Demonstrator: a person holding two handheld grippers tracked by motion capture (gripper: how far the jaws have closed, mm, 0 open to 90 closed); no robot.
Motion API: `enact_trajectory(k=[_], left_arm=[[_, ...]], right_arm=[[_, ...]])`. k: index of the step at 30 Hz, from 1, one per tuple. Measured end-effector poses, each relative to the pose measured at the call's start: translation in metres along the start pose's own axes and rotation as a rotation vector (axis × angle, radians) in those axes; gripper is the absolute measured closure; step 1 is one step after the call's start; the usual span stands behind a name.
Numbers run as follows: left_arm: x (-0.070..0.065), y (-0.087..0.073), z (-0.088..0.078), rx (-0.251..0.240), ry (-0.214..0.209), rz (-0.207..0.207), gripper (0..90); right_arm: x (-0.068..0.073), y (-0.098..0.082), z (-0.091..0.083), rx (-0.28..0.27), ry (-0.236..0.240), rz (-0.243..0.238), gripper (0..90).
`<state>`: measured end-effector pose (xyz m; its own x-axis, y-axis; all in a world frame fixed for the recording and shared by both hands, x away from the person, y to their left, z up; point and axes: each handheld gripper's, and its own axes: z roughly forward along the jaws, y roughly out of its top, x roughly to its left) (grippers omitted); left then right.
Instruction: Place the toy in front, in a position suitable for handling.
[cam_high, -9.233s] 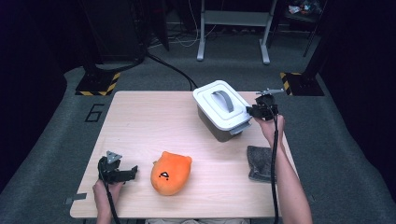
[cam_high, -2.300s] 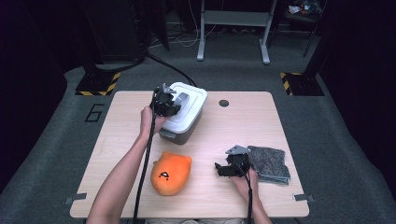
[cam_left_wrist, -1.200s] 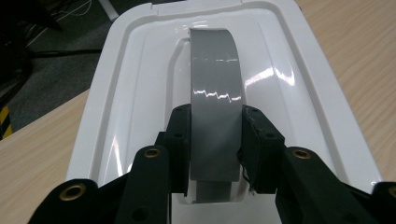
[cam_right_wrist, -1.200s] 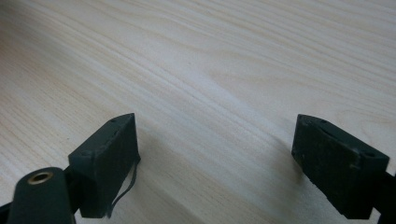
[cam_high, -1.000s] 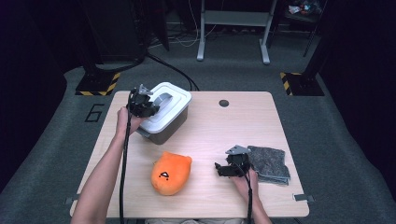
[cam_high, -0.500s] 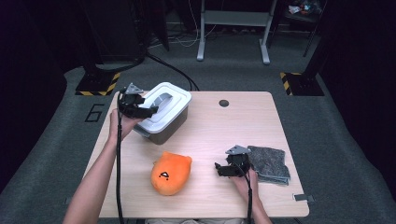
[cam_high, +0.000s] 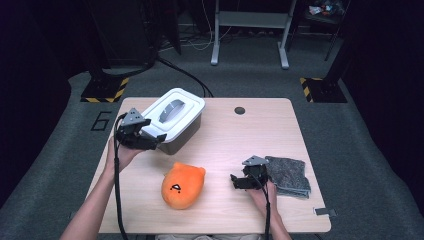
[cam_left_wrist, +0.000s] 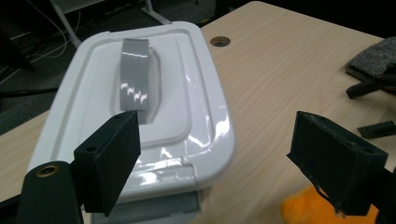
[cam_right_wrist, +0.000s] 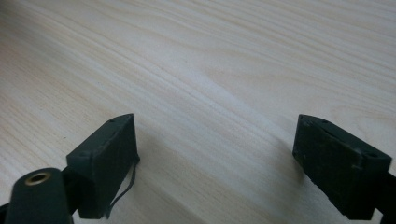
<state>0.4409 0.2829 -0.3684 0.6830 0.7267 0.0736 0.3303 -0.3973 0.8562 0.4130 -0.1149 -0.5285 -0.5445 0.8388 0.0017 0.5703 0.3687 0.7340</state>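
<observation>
A white lidded box (cam_high: 172, 117) with a grey handle (cam_left_wrist: 135, 79) stands at the table's back left. My left gripper (cam_high: 159, 138) hovers just in front of its near left corner. Its jaws have just been opening, and they stand wide with nothing pressed between them; the box lid (cam_left_wrist: 187, 121) lies just beyond them. An orange plush toy (cam_high: 182, 185) lies near the front middle, and its edge (cam_left_wrist: 308, 210) shows under the left gripper's right jaw. My right gripper (cam_high: 234, 181) rests open on the bare tabletop (cam_right_wrist: 215, 93), right of the toy.
A folded grey cloth (cam_high: 287, 175) lies right of the right hand, near the table's right edge. A round cable hole (cam_high: 240, 110) sits at the back middle of the wooden table (cam_high: 240, 145). Cables trail from both grippers toward the front edge.
The left gripper has let go of the box's left edge, opened, and drawn back toward the person. The box stays where it was left. The right hand has not moved.
</observation>
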Motion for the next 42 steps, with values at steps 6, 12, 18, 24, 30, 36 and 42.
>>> enact_trajectory(k=[6,12,18,24,30,36,42], left_arm=[[-0.017,-0.020,-0.006,-0.004,-0.058,0.028,15.0],[-0.034,-0.039,-0.004,0.023,-0.128,0.055,14.2],[-0.058,-0.048,0.007,0.060,-0.215,0.080,14.1],[-0.079,-0.057,0.019,0.100,-0.275,0.114,15.1],[-0.080,-0.069,0.029,0.114,-0.335,0.056,18.9],[-0.086,-0.076,0.037,0.140,-0.370,0.043,30.5],[-0.094,-0.083,0.044,0.174,-0.360,0.019,44.7]], right_arm=[[-0.001,-0.004,-0.004,0.011,0.006,-0.009,5.6],[0.001,-0.015,-0.018,-0.004,0.018,0.007,5.7],[0.008,-0.027,-0.034,-0.019,0.025,-0.009,5.7],[0.013,-0.039,-0.045,-0.021,0.024,-0.012,5.7],[0.013,-0.045,-0.051,-0.008,0.020,-0.017,5.8],[0.015,-0.049,-0.052,0.007,0.008,-0.023,5.9],[0.015,-0.048,-0.051,0.009,0.001,-0.011,6.1]])
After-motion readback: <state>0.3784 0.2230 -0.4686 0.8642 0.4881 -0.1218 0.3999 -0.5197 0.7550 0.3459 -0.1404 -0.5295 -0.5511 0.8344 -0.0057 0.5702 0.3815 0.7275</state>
